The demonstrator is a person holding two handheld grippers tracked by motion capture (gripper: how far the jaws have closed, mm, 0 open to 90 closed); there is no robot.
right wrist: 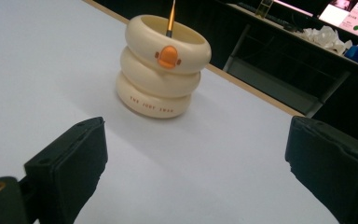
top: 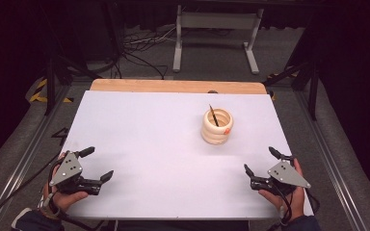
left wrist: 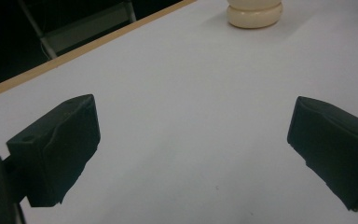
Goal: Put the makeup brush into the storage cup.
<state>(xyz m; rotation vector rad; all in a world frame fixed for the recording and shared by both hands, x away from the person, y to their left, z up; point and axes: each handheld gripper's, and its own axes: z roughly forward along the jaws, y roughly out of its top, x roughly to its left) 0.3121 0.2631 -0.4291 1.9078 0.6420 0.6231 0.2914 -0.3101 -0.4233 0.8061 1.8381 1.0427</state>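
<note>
Both claws [top: 98,164] [top: 261,160] wide apart, empty; holder [top: 217,126] untouched.

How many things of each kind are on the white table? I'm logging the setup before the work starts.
Cream ringed holder: 1
Thin brush or pen standing in the holder: 1
Hand-held grippers, left gripper and right gripper, both open and apart from the holder: 2
Total: 4
</note>
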